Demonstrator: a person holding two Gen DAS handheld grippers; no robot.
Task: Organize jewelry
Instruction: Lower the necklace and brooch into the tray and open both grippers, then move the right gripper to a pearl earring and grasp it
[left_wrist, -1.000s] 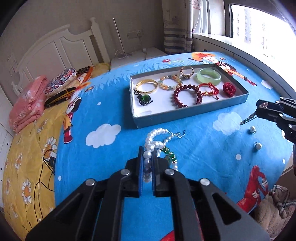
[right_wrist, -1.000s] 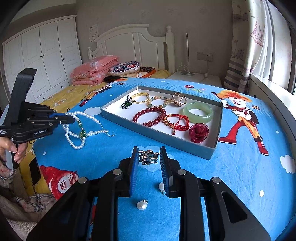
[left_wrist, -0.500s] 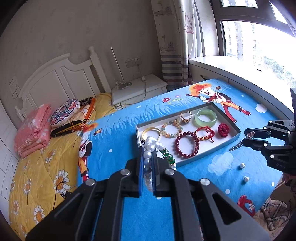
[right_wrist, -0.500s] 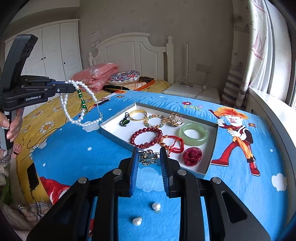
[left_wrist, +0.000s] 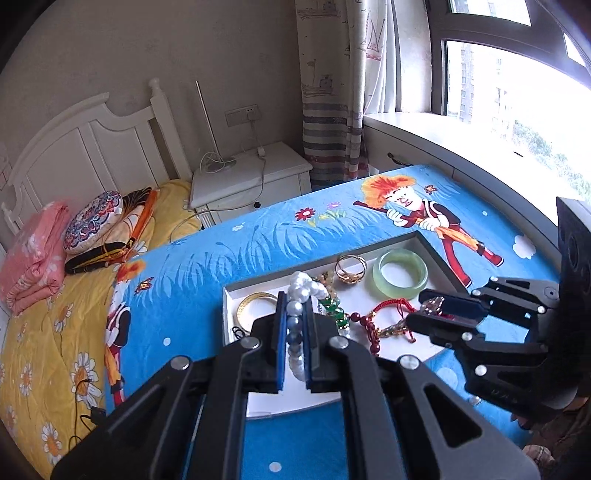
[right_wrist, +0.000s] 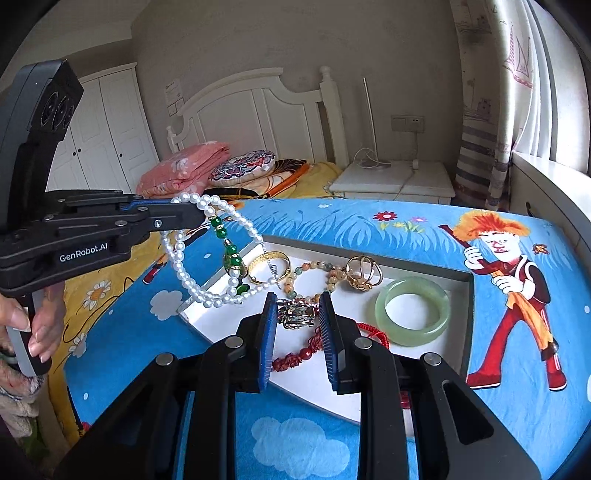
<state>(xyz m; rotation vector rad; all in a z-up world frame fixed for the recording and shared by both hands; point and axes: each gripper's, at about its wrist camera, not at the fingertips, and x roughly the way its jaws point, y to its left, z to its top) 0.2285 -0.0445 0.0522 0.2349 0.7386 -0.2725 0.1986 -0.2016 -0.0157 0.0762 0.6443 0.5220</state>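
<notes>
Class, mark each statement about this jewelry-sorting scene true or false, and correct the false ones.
1. The left gripper clamps a pearl necklace. True.
2. The right gripper is empty. False: it grips a small silver metal piece.
3. The green bangle lies in the tray. True.
4. The pearl necklace lies flat on the blue bedspread. False: it dangles from the left gripper above the tray's corner.

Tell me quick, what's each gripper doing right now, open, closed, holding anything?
Left gripper: closed on the pearl necklace, which dangles over the tray.
Right gripper: closed on a small metal jewelry piece.
</notes>
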